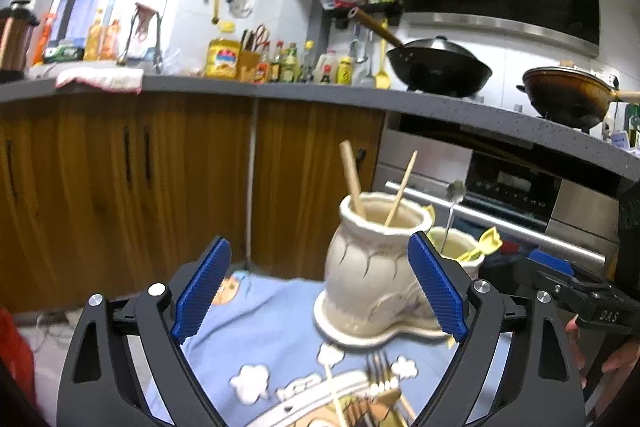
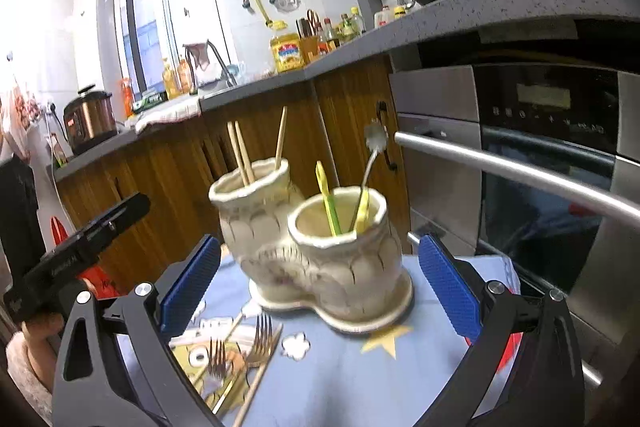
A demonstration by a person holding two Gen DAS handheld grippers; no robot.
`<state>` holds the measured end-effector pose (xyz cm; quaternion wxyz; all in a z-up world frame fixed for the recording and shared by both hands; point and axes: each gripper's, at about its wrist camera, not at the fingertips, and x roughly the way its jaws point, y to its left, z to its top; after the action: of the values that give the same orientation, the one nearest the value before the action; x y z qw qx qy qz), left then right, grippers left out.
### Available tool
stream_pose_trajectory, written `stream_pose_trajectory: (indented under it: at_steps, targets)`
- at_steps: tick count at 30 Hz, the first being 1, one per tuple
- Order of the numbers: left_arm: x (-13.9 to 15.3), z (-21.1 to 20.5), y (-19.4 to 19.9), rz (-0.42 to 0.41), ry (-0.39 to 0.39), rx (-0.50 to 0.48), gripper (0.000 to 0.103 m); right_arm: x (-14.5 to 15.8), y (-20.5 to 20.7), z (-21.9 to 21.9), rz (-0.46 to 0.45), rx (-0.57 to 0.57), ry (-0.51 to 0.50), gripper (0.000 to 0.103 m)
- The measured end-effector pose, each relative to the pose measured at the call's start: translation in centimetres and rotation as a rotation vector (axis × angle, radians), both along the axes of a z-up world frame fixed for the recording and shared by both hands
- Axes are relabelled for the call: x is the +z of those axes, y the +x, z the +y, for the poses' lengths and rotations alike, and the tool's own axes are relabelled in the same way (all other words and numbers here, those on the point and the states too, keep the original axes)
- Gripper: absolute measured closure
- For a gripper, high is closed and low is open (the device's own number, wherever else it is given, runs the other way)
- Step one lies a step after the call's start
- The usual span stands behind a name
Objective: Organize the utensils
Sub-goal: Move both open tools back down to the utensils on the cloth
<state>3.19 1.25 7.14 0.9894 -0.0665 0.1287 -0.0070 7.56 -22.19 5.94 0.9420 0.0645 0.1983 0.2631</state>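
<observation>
A cream ceramic holder (image 1: 368, 267) (image 2: 320, 267) with two joined pots stands on a blue cartoon tablecloth (image 1: 260, 331) (image 2: 340, 379). One pot holds wooden chopsticks (image 1: 352, 179) (image 2: 240, 155). The other holds yellow-green utensils (image 2: 328, 203) and a metal spoon (image 2: 376, 139) (image 1: 454, 203). Forks (image 2: 260, 339) (image 1: 380, 371) and loose chopsticks lie on the cloth in front of the holder. My left gripper (image 1: 318, 243) is open just short of the chopstick pot, nothing between its pads. My right gripper (image 2: 319, 242) is open too, facing the other pot without touching it.
A steel oven with a long bar handle (image 2: 520, 163) stands close on the right. Wooden cabinets (image 1: 120, 179) and a grey countertop (image 1: 280, 91) with bottles and woks (image 1: 440, 67) lie behind the small table. A hand (image 2: 40, 331) holds the left gripper's body.
</observation>
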Motion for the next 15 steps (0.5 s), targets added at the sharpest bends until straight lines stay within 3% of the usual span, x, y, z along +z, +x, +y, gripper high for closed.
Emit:
stream_pose_trajectory:
  at_steps: [4,10,15]
  targets:
    - [-0.9,0.8,-1.2,0.061,-0.014,0.007,0.012,-1.0,-0.9,0.3,0.023,0.022,-0.035,0.005]
    - [-3.4,-0.2,-2.4,0.208,0.102,0.016,0.012,-2.1,-1.4,0.9,0.073,0.058,-0.071,0.005]
    - [-6.3,-0.9,-2.9,0.347,0.136,-0.019,0.012,-2.8,-1.8,1.2,0.088,0.063,-0.114,0.005]
